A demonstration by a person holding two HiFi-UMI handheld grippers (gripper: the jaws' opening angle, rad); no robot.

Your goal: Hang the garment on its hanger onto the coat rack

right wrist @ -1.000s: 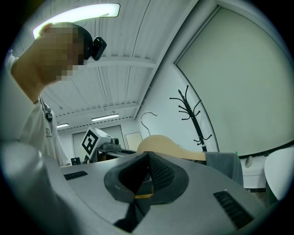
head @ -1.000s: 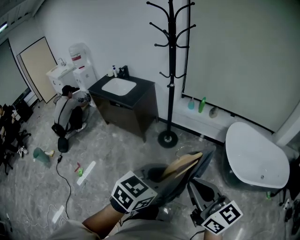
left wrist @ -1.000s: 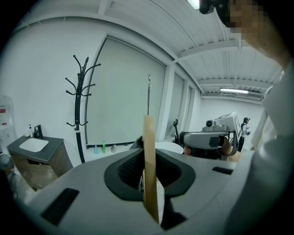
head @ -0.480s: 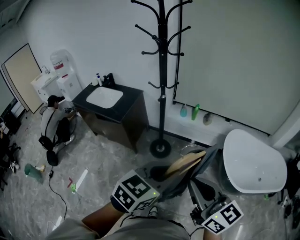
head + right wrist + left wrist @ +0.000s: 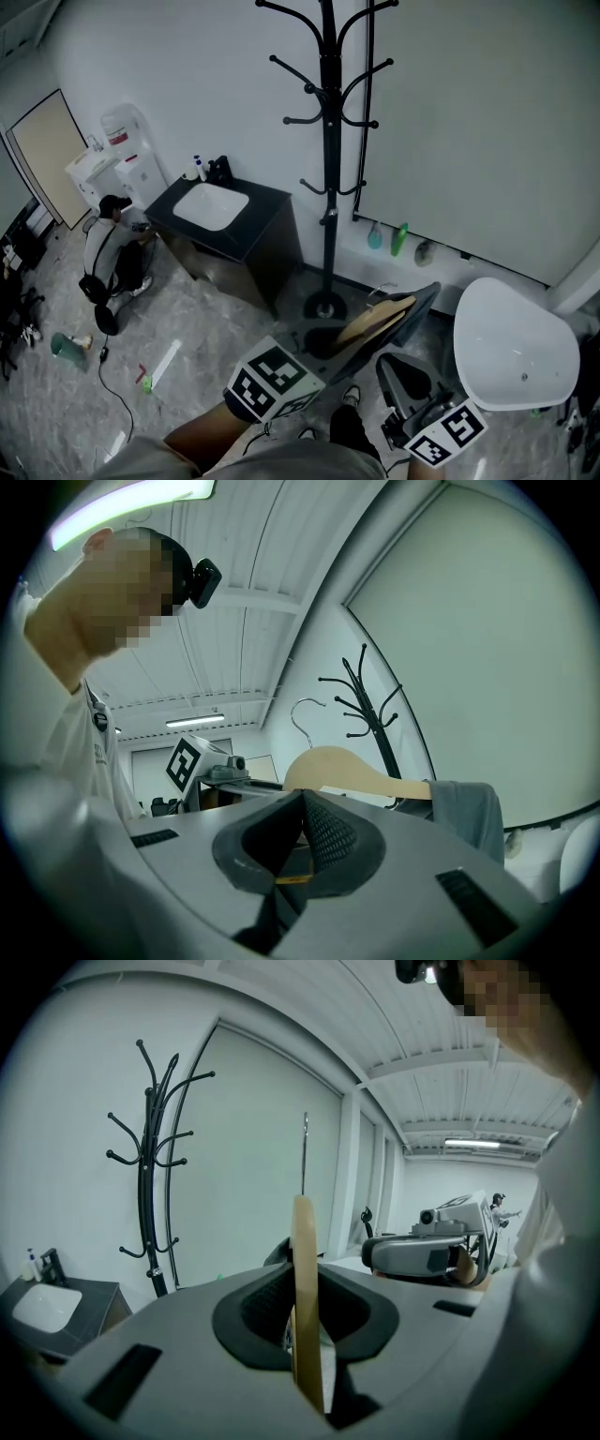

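A tall black coat rack (image 5: pixel 328 141) stands against the white wall straight ahead, its round base (image 5: pixel 325 305) on the floor. My left gripper (image 5: pixel 323 342) is shut on a wooden hanger (image 5: pixel 375 323). In the left gripper view the hanger (image 5: pixel 305 1307) sits edge-on between the jaws, its wire hook (image 5: pixel 303 1147) pointing up. A grey garment (image 5: pixel 417 305) drapes over the hanger's far end. My right gripper (image 5: pixel 401 370) is just right of and below the hanger, its jaws shut on nothing in the right gripper view (image 5: pixel 302 808). There the hanger (image 5: pixel 347 771) and garment (image 5: pixel 464 813) lie beyond the jaws.
A black cabinet with a white sink (image 5: pixel 234 225) stands left of the rack. A white rounded tub (image 5: pixel 516 342) lies at the right. A person (image 5: pixel 108 253) crouches at the far left near a water dispenser (image 5: pixel 127 155). Bottles (image 5: pixel 401 239) line the wall base.
The head view has drawn nearer to the coat rack, which now stands larger and more central. Both grippers keep the same pose, with the hanger still in the left one.
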